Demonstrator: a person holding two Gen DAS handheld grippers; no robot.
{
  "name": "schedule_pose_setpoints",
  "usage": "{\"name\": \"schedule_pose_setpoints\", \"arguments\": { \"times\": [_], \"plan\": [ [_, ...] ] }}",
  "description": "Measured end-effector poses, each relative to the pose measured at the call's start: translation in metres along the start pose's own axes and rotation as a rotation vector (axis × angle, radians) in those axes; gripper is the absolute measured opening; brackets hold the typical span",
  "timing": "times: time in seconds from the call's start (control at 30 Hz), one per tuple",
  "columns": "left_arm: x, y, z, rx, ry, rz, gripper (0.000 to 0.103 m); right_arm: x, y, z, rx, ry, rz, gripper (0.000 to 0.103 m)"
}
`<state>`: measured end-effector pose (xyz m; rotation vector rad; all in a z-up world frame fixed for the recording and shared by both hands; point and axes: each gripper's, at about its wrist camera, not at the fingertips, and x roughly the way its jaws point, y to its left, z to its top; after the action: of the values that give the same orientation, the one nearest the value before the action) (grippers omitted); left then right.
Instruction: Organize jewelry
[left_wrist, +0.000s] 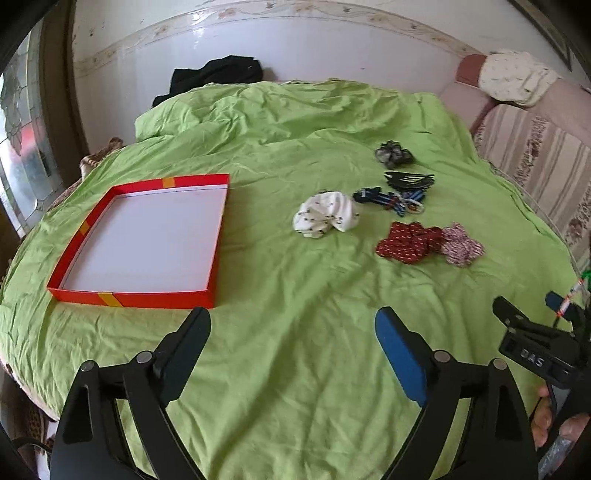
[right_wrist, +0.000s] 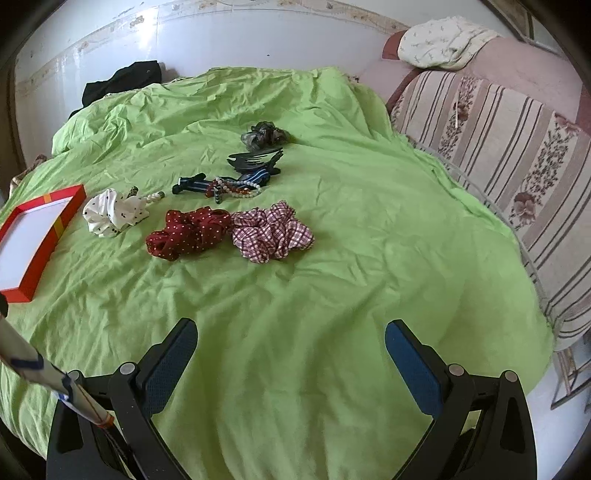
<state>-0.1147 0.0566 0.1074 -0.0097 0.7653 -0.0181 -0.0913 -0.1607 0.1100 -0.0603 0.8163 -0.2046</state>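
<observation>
Accessories lie grouped on the green bedsheet (left_wrist: 280, 280), well apart from the red tray (left_wrist: 140, 240) at the left, which I judge is meant to receive them; it holds nothing yet. White scrunchie (right_wrist: 110, 214) is nearest the tray, then dark red scrunchie (right_wrist: 188, 232) touching checked scrunchie (right_wrist: 273, 236); beaded bracelets (right_wrist: 236, 190), black hair claw (right_wrist: 255, 160) and grey scrunchie (right_wrist: 264, 134) lie behind. Left tool (left_wrist: 293, 332) stands wide open above bare sheet, gripping nothing. Right tool (right_wrist: 291, 347) is also wide open, empty, pointed toward the group.
</observation>
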Motion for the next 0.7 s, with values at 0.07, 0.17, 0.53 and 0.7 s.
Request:
{"name": "schedule_pose_setpoints", "arguments": {
  "times": [0.07, 0.17, 0.53, 0.7],
  "plan": [
    [-0.003, -0.002, -0.002, 0.002, -0.004, -0.016, 0.094, -0.004, 0.001, 0.000, -0.009, -0.011, -0.001, 0.103],
    [-0.012, -0.004, -0.006, 0.011, -0.028, -0.023, 0.095, -0.011, 0.004, -0.001, -0.022, -0.018, -0.004, 0.103],
    [-0.054, 0.011, -0.020, 0.017, -0.080, 0.087, 0.096, -0.048, 0.005, 0.010, -0.065, -0.087, 0.080, 0.103],
    [-0.072, 0.030, -0.020, -0.037, -0.098, 0.127, 0.096, -0.069, 0.014, 0.046, -0.105, -0.203, 0.085, 0.103]
  ]
}}
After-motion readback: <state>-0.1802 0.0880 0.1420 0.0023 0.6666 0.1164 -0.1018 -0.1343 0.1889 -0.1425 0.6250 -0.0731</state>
